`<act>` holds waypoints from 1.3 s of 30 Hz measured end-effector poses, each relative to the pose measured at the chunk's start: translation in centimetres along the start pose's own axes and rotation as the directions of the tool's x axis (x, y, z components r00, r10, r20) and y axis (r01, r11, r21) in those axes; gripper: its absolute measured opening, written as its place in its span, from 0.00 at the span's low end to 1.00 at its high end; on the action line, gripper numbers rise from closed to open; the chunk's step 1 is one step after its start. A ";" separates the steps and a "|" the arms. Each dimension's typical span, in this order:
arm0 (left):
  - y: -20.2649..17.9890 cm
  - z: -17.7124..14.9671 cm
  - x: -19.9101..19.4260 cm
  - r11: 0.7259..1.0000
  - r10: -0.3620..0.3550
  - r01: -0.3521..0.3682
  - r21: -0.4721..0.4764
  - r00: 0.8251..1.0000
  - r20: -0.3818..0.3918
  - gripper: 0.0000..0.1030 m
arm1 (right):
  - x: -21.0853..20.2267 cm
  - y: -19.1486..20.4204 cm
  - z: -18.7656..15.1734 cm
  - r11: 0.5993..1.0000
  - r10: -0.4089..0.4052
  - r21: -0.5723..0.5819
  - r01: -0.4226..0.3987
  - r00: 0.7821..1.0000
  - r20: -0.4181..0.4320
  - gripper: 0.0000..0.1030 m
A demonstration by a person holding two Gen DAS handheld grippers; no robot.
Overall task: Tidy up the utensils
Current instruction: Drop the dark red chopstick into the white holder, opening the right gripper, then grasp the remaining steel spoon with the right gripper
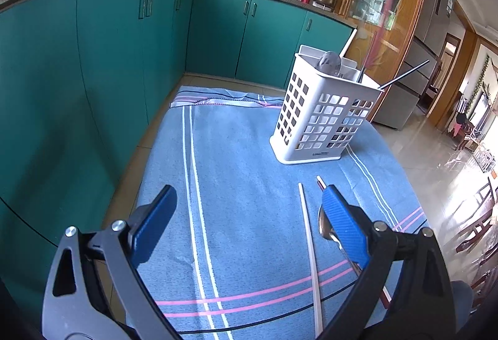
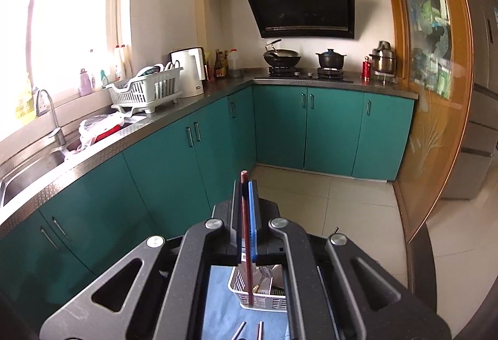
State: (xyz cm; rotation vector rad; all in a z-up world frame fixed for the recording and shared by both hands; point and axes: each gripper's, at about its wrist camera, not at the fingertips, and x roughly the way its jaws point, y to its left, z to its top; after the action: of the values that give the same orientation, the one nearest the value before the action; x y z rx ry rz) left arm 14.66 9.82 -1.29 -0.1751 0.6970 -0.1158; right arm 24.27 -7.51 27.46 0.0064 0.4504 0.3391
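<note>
We have a reddish-brown chopstick clamped between the pads of our right gripper, jaws pressed together on it. It is a thin, straight stick, running upright through the jaws, its top end poking just above the fingertips and its lower end hanging down over the caddy below. In the left view the same stick shows as a blurred pink streak above the caddy.

The caddy is white plastic, tall and boxy, walls punched with square holes, divided inside. It stands upright on the far right part of the cloth, close to the cloth's right edge. A grey spoon bowl, a white stick and dark sticks already lean out of it.

Our left gripper hovers with its blue ribbed pads wide apart, nothing between them. Just beside its right pad a white chopstick lies flat, and a metal spoon with another stick is partly hidden under that pad.

The cloth is blue terry with white and pink stripes. Its left and middle stretches lie bare, giving us plenty of room. Past its left edge runs a strip of tile, then smooth teal cabinets; to the right, glossy floor.
</note>
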 end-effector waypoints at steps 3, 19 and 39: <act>0.0 0.0 0.0 1.000 0.000 0.000 0.000 1.000 0.000 0.91 | 1.1 -0.5 -0.3 1.000 -0.010 0.022 0.010 1.000 0.000 0.04; -0.1 -0.2 0.4 1.000 0.003 -0.002 0.014 1.000 -0.019 0.91 | 9.7 -1.1 -7.8 0.996 0.040 0.086 -0.024 0.982 -0.185 0.08; -0.3 -0.8 1.3 0.998 0.063 -0.063 -0.024 0.998 -0.005 0.91 | 8.5 -0.8 -34.7 0.999 0.022 -0.027 -0.034 0.926 -0.377 0.86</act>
State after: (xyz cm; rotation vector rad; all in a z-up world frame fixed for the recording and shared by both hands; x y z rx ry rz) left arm 15.09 9.24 -2.64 -0.1758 0.7076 -0.0478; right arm 16.91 -7.91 -7.51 -0.0860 0.8276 0.3772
